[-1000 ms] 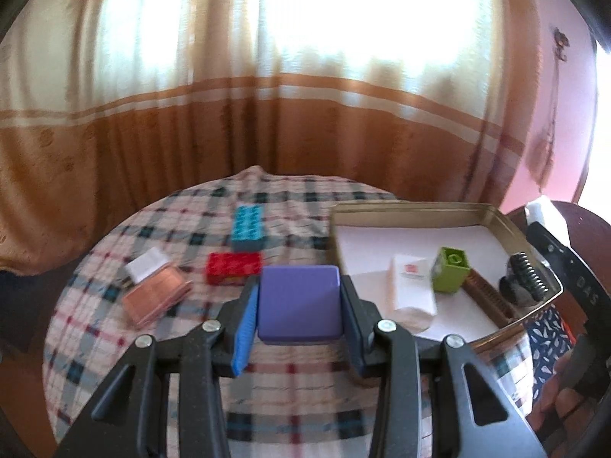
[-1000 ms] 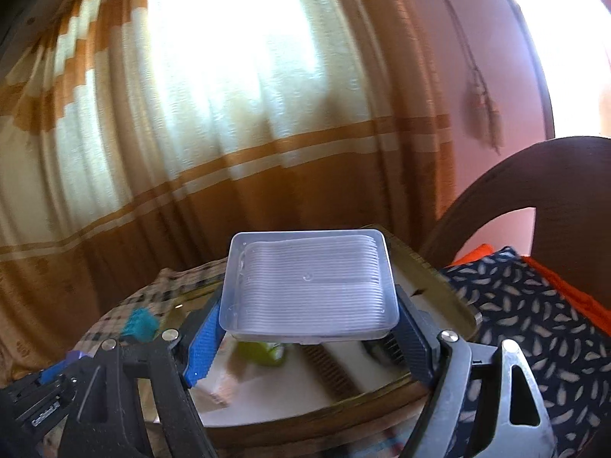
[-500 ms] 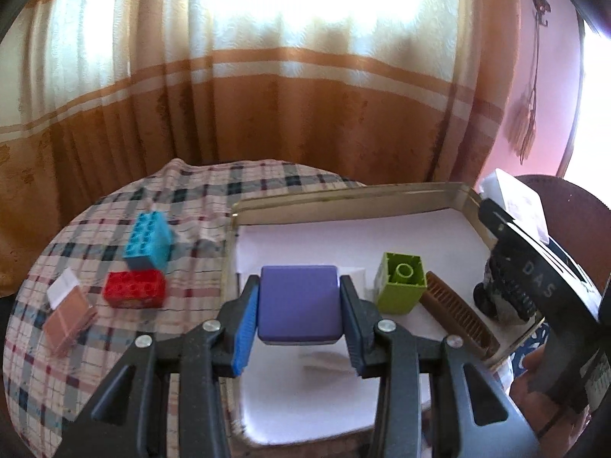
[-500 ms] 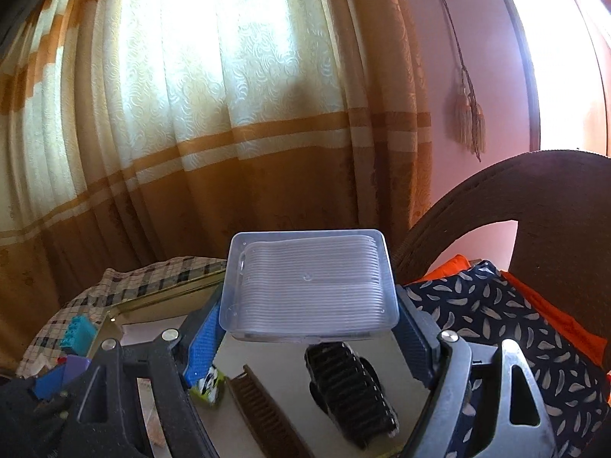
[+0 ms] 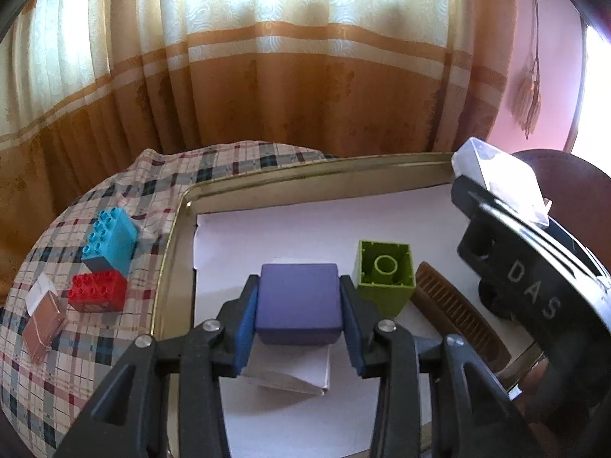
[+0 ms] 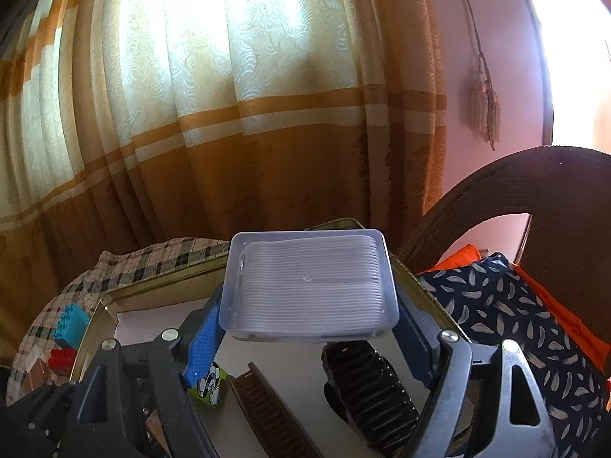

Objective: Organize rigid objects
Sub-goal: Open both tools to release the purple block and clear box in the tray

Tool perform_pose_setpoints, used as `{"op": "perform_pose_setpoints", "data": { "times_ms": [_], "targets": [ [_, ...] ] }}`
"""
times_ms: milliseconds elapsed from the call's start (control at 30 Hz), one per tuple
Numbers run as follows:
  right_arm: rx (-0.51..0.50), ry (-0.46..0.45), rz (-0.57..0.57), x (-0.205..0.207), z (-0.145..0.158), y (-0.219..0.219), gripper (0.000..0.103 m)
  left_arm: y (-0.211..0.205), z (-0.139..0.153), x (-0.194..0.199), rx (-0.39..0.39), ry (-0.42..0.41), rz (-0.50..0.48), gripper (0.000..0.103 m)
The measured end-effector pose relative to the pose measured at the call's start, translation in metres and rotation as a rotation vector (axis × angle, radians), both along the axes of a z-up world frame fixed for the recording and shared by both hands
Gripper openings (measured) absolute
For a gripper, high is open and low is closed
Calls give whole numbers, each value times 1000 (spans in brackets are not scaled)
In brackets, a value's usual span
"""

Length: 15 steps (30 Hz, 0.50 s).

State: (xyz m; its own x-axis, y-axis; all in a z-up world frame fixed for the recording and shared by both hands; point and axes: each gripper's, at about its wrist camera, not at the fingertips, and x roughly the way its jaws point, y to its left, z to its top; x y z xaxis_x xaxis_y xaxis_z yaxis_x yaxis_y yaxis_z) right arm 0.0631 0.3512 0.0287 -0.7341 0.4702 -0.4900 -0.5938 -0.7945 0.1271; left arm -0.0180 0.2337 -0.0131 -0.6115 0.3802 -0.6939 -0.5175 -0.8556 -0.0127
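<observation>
My left gripper [image 5: 298, 324] is shut on a purple block [image 5: 298, 301], held just above a white card [image 5: 294, 376] inside the gold tray [image 5: 172, 267]. A green brick [image 5: 385, 278], a brown comb [image 5: 454, 316] and a black clip [image 6: 370, 389] lie in the tray. My right gripper [image 6: 309, 328] is shut on a clear plastic box [image 6: 309, 282] above the tray's right side; it also shows in the left wrist view [image 5: 500, 179]. A blue brick [image 5: 110, 238], a red brick [image 5: 97, 292] and a copper-coloured flat piece [image 5: 42, 324] lie on the checked cloth to the left.
The tray sits on a round table with a checked cloth [image 5: 76, 362]. Orange and cream curtains [image 5: 267, 76] hang behind. A dark chair [image 6: 534, 198] with a patterned cushion [image 6: 515, 313] stands to the right.
My left gripper carried the purple block right, from over the cloth to over the tray. My right gripper moved with the clear box further over the tray's right side.
</observation>
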Motion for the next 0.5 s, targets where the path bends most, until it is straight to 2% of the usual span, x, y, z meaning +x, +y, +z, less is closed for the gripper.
{"op": "perform_pose_setpoints", "data": {
  "times_ms": [100, 133, 167, 233, 400, 500],
  "targets": [
    [-5, -4, 11, -1, -1, 0, 83, 2, -1, 2, -22, 28, 10, 41],
    [-4, 0, 13, -1, 0, -1, 83, 2, -2, 3, -41, 55, 19, 53],
    [-3, 3, 16, 0, 0, -1, 83, 2, -3, 6, -59, 82, 33, 78],
    [2, 7, 16, 1, -1, -4, 88, -3, -3, 13, -79, 152, 73, 103],
    [97, 61, 11, 11, 7, -23, 96, -18, 10, 33, -46, 283, 97, 102],
    [114, 113, -14, 22, 11, -25, 96, -33, 16, 38, -30, 325, 128, 102]
  ]
}}
